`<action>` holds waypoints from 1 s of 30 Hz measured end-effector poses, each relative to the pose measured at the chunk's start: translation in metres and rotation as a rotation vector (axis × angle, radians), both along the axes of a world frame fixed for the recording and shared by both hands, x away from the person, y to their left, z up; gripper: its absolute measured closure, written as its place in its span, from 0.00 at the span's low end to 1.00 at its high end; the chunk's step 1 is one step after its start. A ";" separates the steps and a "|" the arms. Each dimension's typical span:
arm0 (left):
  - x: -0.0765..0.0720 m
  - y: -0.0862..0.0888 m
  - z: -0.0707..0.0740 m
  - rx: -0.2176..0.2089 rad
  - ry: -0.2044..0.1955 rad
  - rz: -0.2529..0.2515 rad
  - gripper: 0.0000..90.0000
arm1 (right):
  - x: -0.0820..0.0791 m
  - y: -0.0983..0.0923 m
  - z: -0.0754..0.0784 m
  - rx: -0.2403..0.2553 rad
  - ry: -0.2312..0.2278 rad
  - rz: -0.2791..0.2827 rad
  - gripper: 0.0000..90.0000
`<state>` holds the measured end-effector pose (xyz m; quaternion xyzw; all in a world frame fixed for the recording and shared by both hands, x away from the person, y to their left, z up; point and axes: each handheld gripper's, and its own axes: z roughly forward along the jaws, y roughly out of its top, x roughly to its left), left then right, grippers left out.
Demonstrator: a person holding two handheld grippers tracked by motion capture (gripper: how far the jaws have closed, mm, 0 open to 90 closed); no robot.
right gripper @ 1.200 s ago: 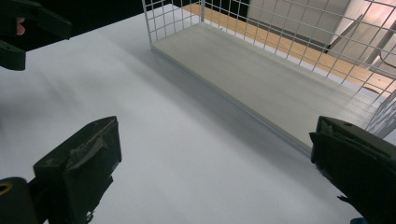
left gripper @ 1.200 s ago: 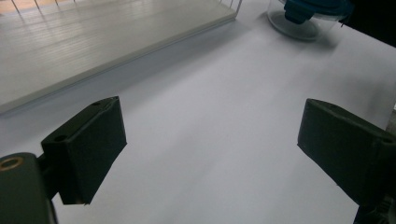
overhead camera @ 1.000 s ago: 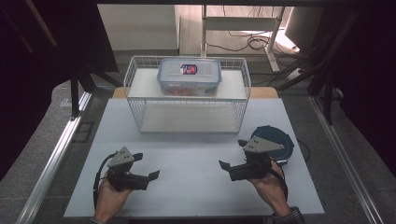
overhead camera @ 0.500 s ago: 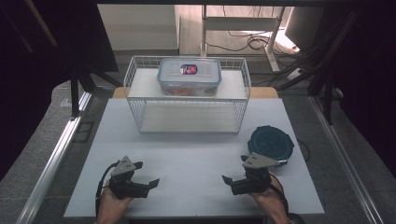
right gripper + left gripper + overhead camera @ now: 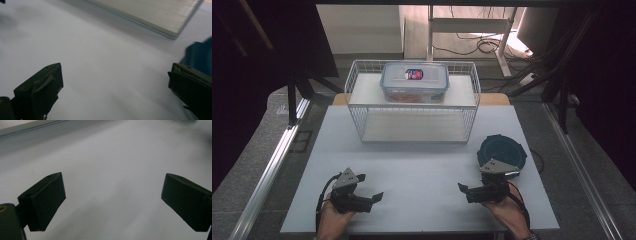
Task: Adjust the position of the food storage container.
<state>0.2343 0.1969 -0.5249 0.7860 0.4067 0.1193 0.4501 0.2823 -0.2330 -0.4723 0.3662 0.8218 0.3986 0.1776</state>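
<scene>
Both grippers rest low on the white desk (image 5: 422, 165), left gripper (image 5: 371, 199) and right gripper (image 5: 464, 190) with fingers spread, empty; a dark blue round plate (image 5: 502, 150) lies at the right gripper's one o'clock.

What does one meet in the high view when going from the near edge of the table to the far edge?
The left gripper and right gripper, both open → dark round plate → wire basket holding a clear lidded container.

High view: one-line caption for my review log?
Both open grippers, left and right, rest low on the white table before a wire basket.
</scene>
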 end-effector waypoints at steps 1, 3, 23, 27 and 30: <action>0.000 0.000 0.000 0.000 0.003 -0.002 0.05 | 0.001 -0.003 0.002 0.000 0.010 -0.006 0.00; 0.001 0.000 -0.001 -0.002 0.006 -0.003 0.05 | 0.005 -0.011 0.007 0.000 0.028 -0.016 0.02; 0.003 0.000 -0.001 -0.024 0.026 -0.002 0.05 | 0.082 -0.131 0.024 -0.011 0.015 -0.413 0.99; 0.003 0.001 -0.001 -0.035 0.031 0.001 0.05 | 0.094 -0.141 0.017 -0.030 0.009 -0.459 0.99; 0.003 0.001 -0.002 -0.035 0.033 0.001 0.05 | 0.100 -0.146 0.017 -0.048 0.013 -0.476 0.99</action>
